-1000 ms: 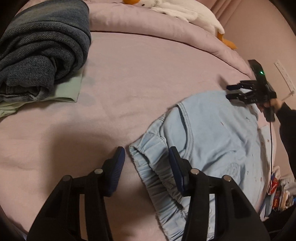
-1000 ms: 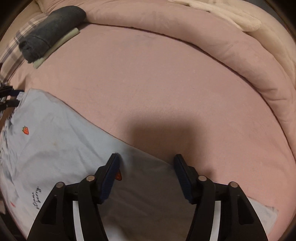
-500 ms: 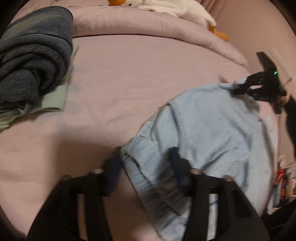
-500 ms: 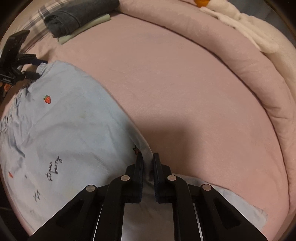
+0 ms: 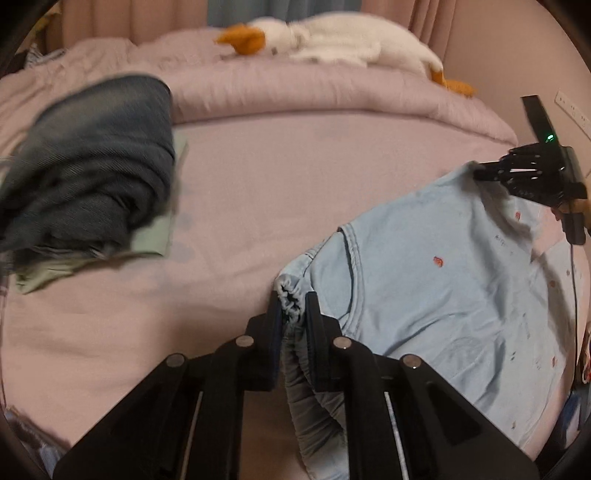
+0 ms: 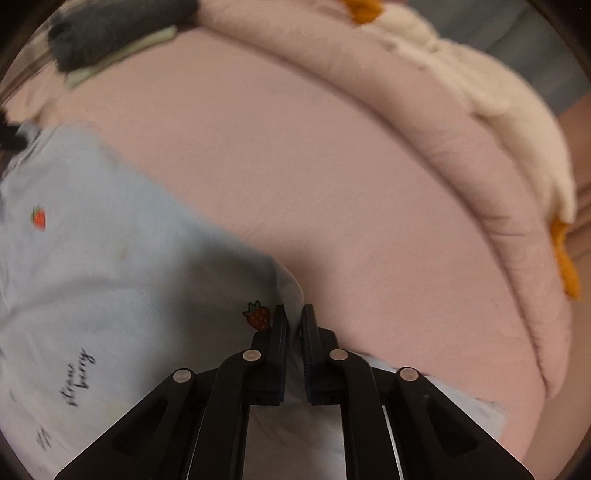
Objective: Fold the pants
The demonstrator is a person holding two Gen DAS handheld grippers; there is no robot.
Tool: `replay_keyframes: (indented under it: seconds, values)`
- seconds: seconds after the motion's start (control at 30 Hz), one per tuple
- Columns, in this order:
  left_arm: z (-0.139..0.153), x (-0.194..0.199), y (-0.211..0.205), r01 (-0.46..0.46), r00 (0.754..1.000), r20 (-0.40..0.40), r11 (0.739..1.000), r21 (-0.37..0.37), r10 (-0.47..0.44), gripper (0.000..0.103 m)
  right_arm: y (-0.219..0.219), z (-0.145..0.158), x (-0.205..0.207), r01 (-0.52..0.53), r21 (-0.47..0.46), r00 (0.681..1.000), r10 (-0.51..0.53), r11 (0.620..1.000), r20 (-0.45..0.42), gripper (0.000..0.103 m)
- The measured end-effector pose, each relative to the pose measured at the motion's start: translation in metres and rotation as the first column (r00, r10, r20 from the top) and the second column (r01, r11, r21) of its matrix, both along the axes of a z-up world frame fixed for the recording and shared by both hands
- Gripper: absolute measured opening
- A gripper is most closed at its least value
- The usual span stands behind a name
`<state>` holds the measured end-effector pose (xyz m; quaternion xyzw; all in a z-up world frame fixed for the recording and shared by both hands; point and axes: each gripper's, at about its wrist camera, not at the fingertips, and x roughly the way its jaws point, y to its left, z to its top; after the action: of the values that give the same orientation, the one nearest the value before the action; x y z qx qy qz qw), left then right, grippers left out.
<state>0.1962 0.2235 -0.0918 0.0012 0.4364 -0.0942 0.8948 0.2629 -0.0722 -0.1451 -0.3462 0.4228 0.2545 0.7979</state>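
Note:
Light blue pants [image 5: 424, 295] with small strawberry prints lie on the pink bed. My left gripper [image 5: 292, 310] is shut on the gathered elastic waistband at its corner and holds it raised. My right gripper [image 6: 293, 317] is shut on the pants' edge [image 6: 288, 291] beside a strawberry print, lifting the fabric. The right gripper also shows in the left wrist view [image 5: 532, 177], gripping the far end of the pants. The pants [image 6: 110, 277] stretch between the two grippers.
A folded stack of dark denim on pale green cloth [image 5: 88, 177] sits at the left of the bed, also in the right wrist view [image 6: 110, 33]. A rolled pink duvet [image 5: 314, 92] and a white plush goose [image 5: 332, 40] lie along the far side.
My left gripper has closed on the waistband and lifted it. My right gripper closed on the pants' edge half a second ago and has since raised it. Both views have tilted upward.

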Motion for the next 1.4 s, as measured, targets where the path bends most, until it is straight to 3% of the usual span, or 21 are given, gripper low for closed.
replay_keyframes:
  seconds: [0.17, 0.4, 0.5, 0.7, 0.87, 1.13, 1.27, 1.4]
  values:
    - [0.031, -0.04, 0.001, 0.004, 0.994, 0.113, 1.0, -0.005, -0.003, 0.009, -0.022, 0.065, -0.037, 0.016, 0.15, 0.993, -0.033, 0.989, 0.11, 0.006]
    - [0.051, -0.114, -0.025, 0.041, 0.966, 0.245, 0.983, 0.178, -0.085, 0.009, -0.065, 0.1, -0.104, -0.044, 0.199, 0.973, -0.003, 0.979, 0.231, 0.006]
    - [0.049, -0.142, -0.032, 0.048, 0.958, 0.27, 0.98, 0.194, -0.101, 0.009, -0.088, 0.105, -0.125, -0.053, 0.219, 0.968, -0.003, 0.974, 0.251, 0.006]
    - [0.035, -0.194, -0.041, 0.04, 0.951, 0.292, 0.976, 0.216, -0.104, 0.009, -0.111, 0.085, -0.169, -0.059, 0.198, 0.973, 0.013, 0.978, 0.229, 0.006]
    - [0.006, -0.223, -0.044, 0.06, 0.966, 0.232, 0.97, 0.237, -0.117, 0.009, -0.123, 0.061, -0.204, -0.044, 0.183, 0.984, 0.01, 0.982, 0.178, 0.006]
    - [-0.028, -0.236, -0.044, 0.045, 0.984, 0.155, 0.97, 0.238, -0.083, 0.009, -0.115, -0.002, -0.229, -0.054, 0.096, 0.995, 0.046, 0.994, 0.088, 0.006]
    - [-0.04, -0.234, -0.046, 0.023, 0.989, 0.135, 0.955, 0.294, -0.065, 0.013, -0.116, -0.002, -0.23, -0.055, 0.094, 0.993, 0.045, 0.994, 0.105, 0.006]
    - [-0.046, -0.234, -0.031, -0.021, 0.996, 0.09, 0.968, 0.251, -0.002, 0.013, -0.114, -0.024, -0.226, -0.029, 0.07, 0.998, 0.025, 0.997, 0.062, 0.01]
